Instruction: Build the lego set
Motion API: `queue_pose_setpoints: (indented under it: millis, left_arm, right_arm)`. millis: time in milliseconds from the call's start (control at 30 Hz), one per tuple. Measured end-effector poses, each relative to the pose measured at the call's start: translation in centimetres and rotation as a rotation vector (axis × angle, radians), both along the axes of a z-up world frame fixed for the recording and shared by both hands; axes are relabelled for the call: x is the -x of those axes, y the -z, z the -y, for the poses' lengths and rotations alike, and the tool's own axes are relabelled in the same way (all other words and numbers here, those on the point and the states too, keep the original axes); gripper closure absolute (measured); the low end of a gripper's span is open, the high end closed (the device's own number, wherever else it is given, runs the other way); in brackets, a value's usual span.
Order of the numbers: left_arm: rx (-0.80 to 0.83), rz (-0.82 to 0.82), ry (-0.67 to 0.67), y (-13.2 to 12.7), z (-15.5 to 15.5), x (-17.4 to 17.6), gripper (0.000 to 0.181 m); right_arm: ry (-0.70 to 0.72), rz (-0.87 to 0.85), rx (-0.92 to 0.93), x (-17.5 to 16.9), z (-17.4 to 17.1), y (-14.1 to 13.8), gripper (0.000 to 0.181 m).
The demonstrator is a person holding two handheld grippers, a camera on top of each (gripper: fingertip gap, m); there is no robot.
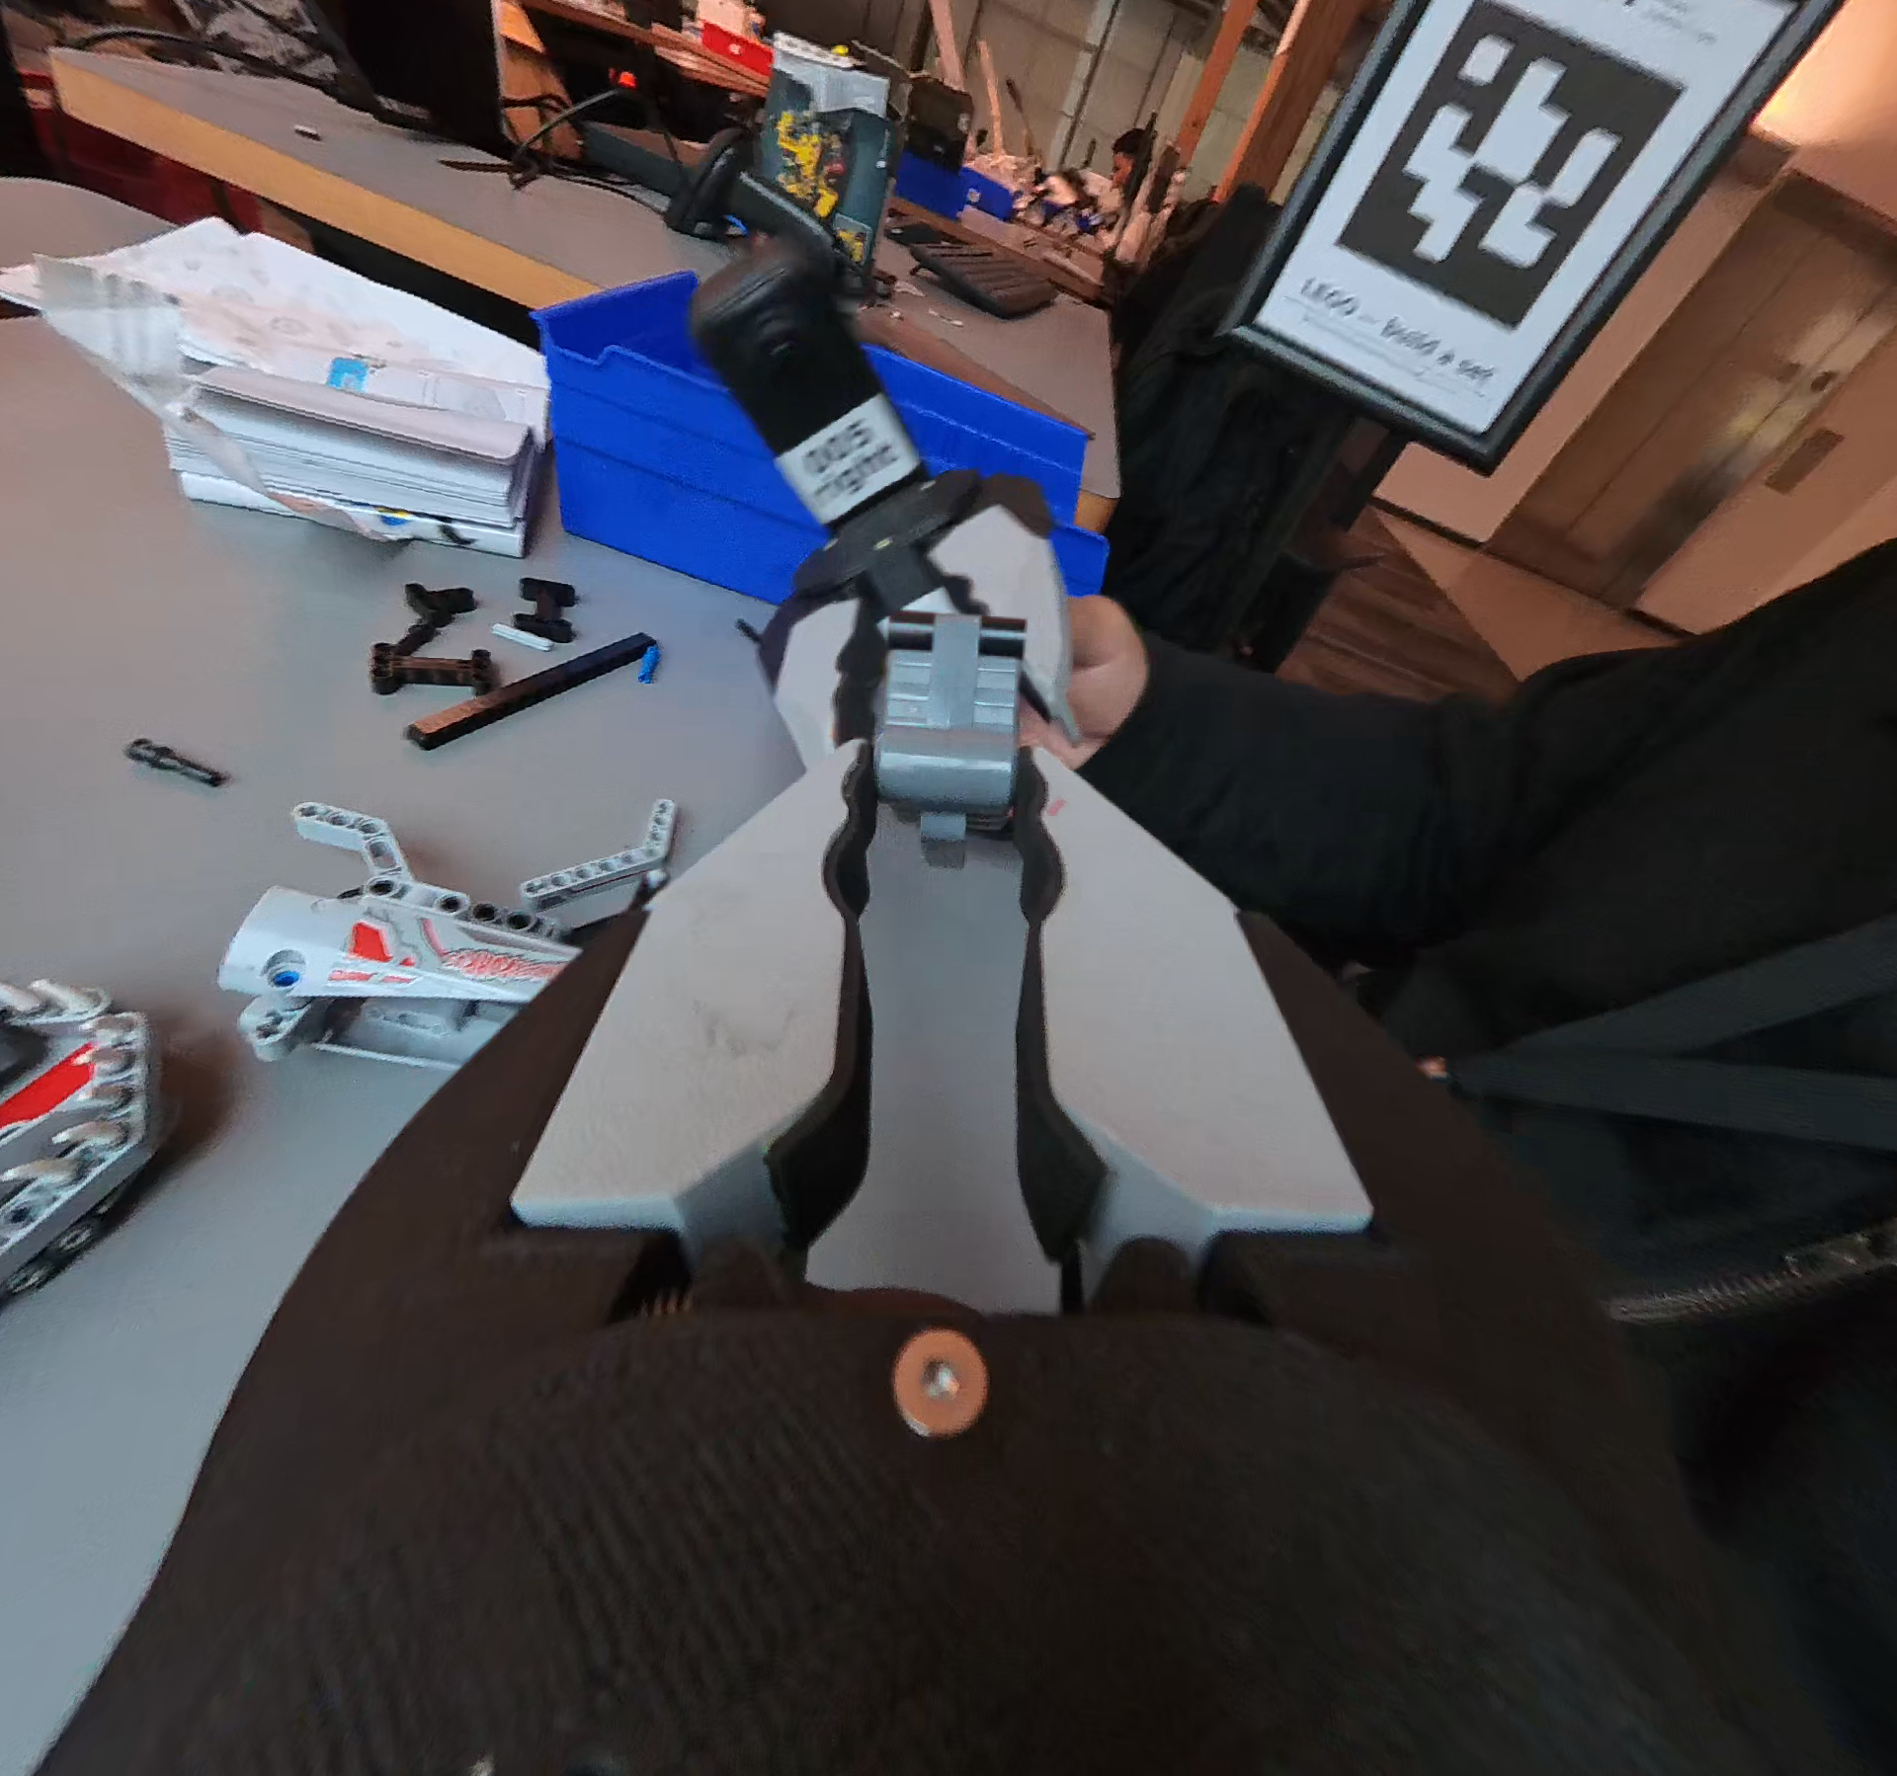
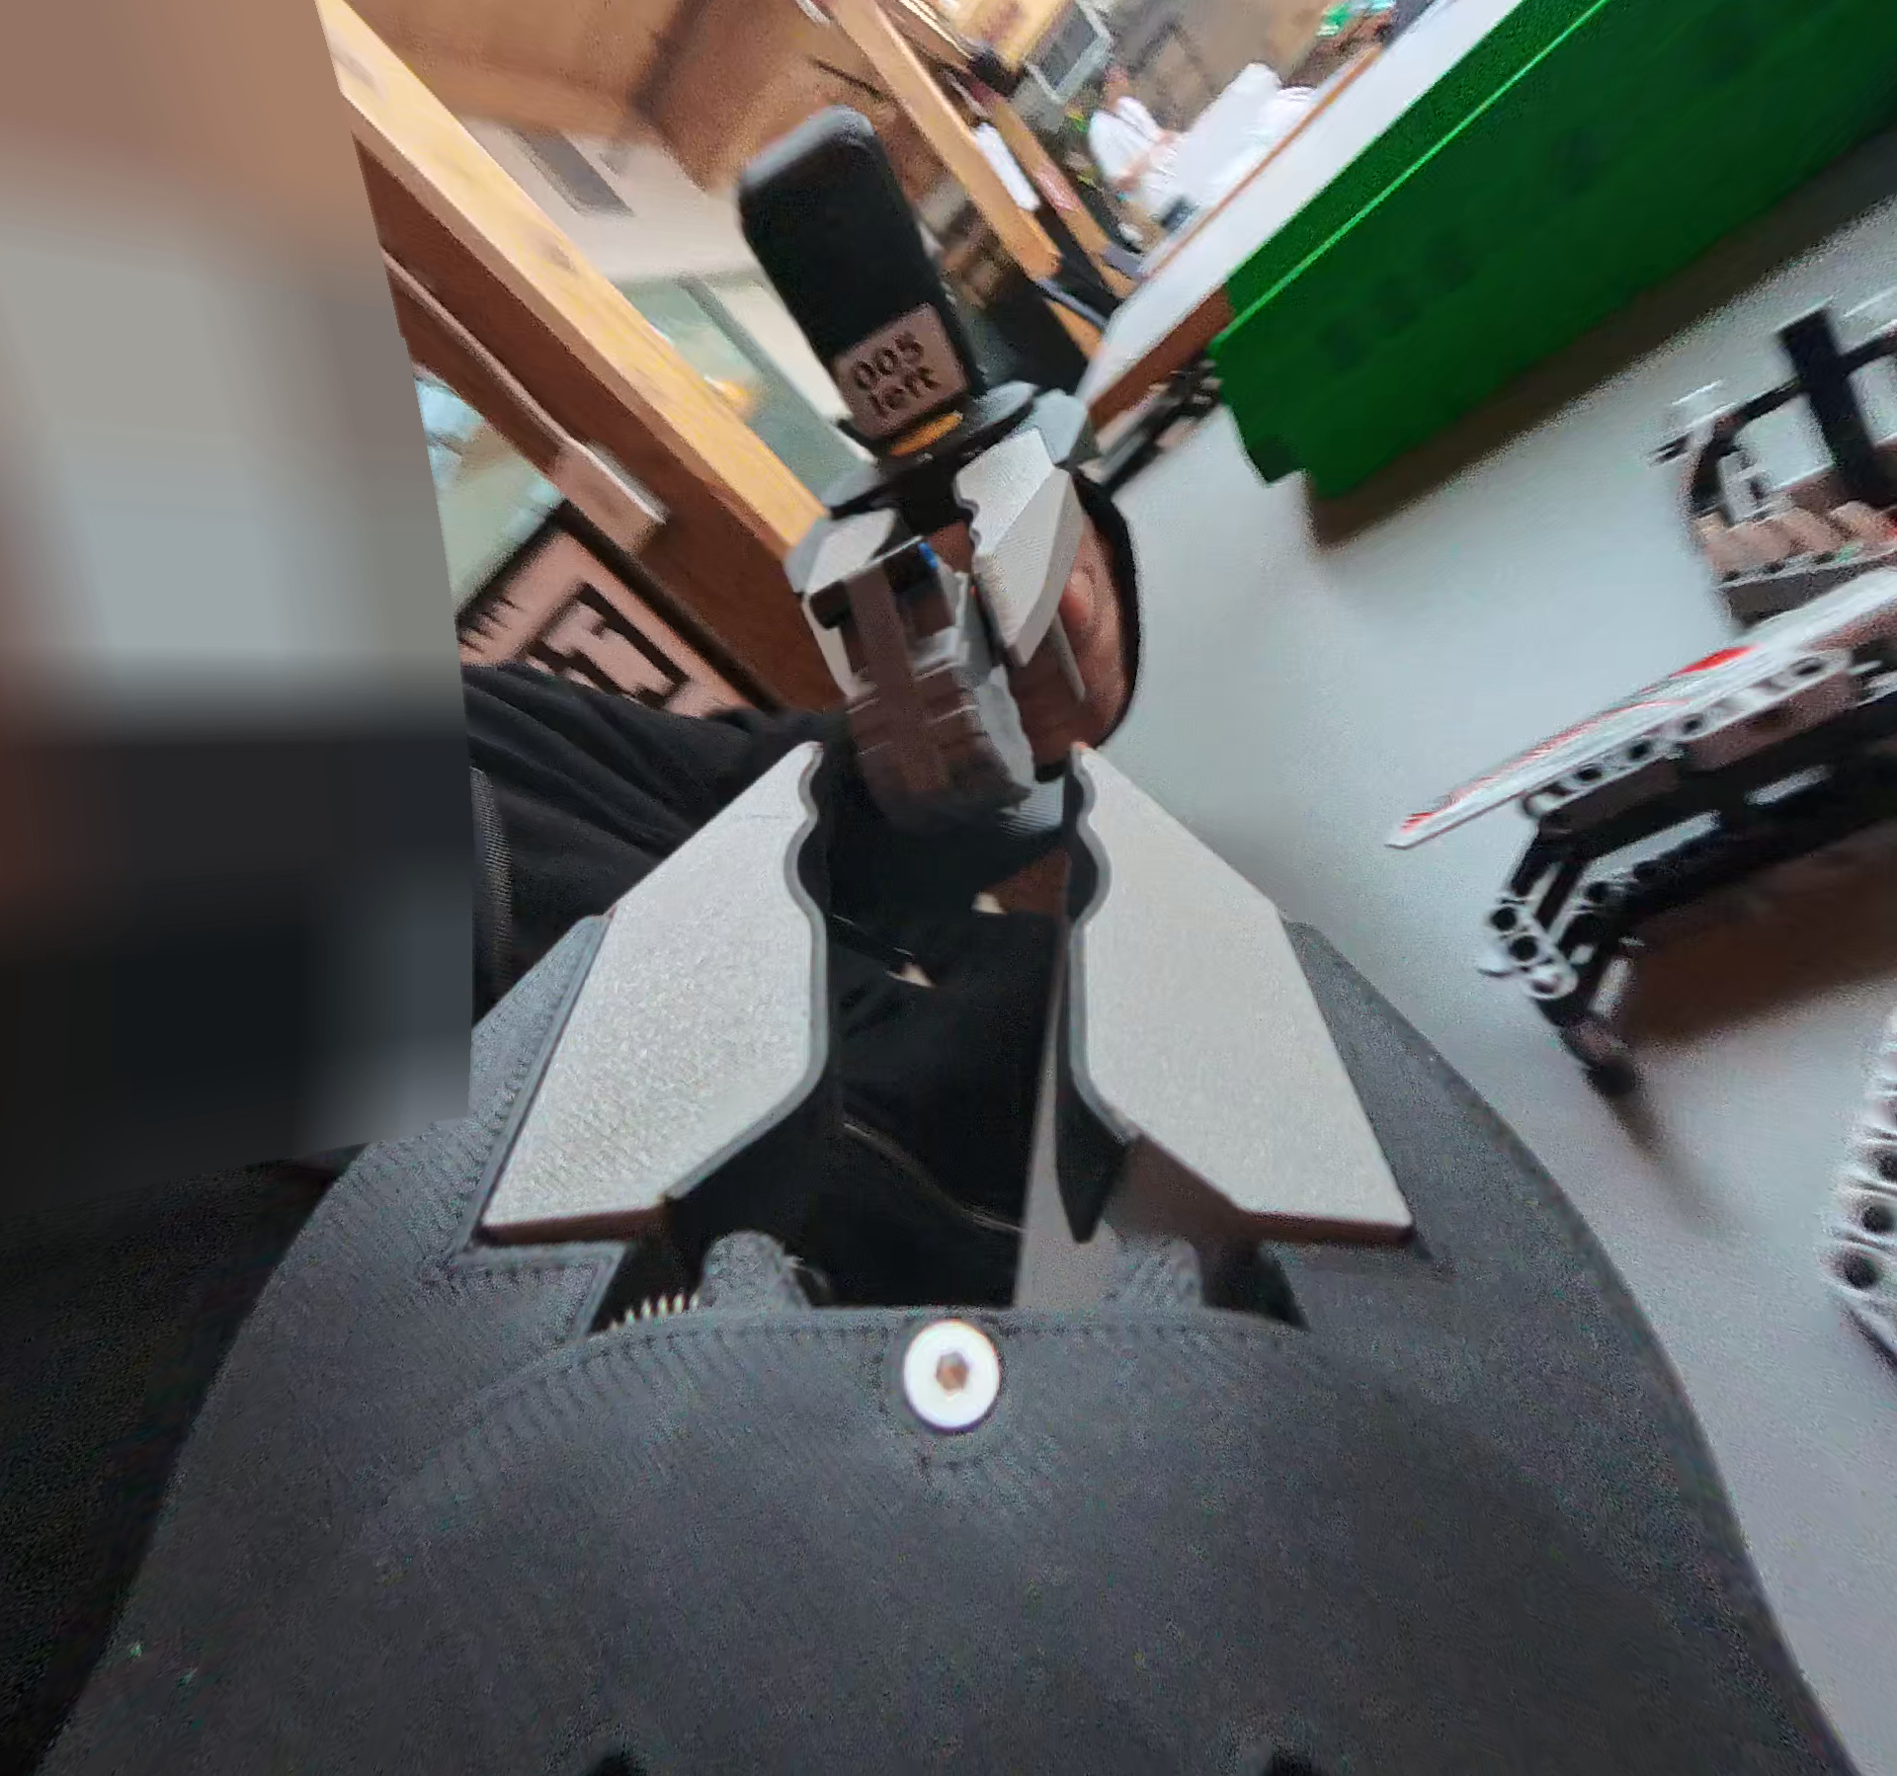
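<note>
A grey Lego block (image 1: 944,711) is held in the air between both grippers, which face each other tip to tip. My left gripper (image 1: 942,767) is shut on its near end, pads against both sides. The right gripper (image 1: 944,742) comes from the far side, its fingers flanking the block's other end. In the right wrist view the block (image 2: 924,701) sits between the right gripper's (image 2: 944,767) fingertips with a thin gap on each side, and the left gripper (image 2: 939,680) grips it farther off. Both views are blurred.
On the grey table (image 1: 154,598) lie loose black pieces (image 1: 493,659), a grey, red and white subassembly (image 1: 411,967) and a second build (image 1: 62,1111). Behind stand a blue bin (image 1: 719,454), stacked manuals (image 1: 349,434) and a framed sign (image 1: 1540,157). A green bin (image 2: 1540,218) and a build (image 2: 1694,762) are at the right. The tips of both grippers are at nearly the same place.
</note>
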State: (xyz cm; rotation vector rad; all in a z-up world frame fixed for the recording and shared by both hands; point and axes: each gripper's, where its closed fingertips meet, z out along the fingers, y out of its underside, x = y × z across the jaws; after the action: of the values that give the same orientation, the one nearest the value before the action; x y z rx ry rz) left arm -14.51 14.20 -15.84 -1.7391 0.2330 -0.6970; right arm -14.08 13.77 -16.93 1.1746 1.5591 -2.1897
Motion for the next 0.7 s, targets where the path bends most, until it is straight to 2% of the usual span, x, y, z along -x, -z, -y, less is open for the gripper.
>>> queue_pose_setpoints:
  millis: [33,167,300,367,433,500,533,633,700]
  left_arm:
    - [0.005,-0.039,-0.023,0.3,-0.2,0.2,0.157]
    - [-0.031,-0.326,-0.114,1.4,-0.6,0.6,0.157]
    - [-0.093,-0.643,-0.177,2.3,-0.8,0.4,0.158]
    - [-0.11,-0.733,-0.207,2.8,-1.1,0.6,0.158]
    - [-0.119,-0.783,-0.227,3.5,-1.3,0.8,0.157]
    - [-0.138,-0.823,-0.247,3.9,-1.4,0.8,0.157]
    - [-0.142,-0.854,-0.262,4.0,-1.5,0.9,0.157]
    - [-0.153,-0.956,-0.352,4.0,-1.8,2.1,0.157]
    - [-0.15,-0.94,-0.357,4.1,-1.9,1.9,0.157]
  right_arm:
    - [0.031,-0.024,-0.082,0.0,0.0,0.2,0.138]
    - [0.141,-0.124,-0.39,0.1,-0.3,0.8,0.127]
    - [0.224,-0.2,-0.615,0.1,-1.1,1.3,0.134]
    - [0.254,-0.149,-0.674,0.3,-1.8,2.3,0.145]
    - [0.253,-0.091,-0.654,0.4,-1.9,2.9,0.141]
    - [0.28,-0.057,-0.634,0.5,-2.3,3.2,0.147]
    - [0.288,-0.04,-0.624,0.6,-2.5,3.2,0.157]
    - [0.294,0.001,-0.568,0.5,-2.9,3.1,0.156]
    - [0.253,-0.019,-0.507,0.3,-1.9,2.6,0.16]
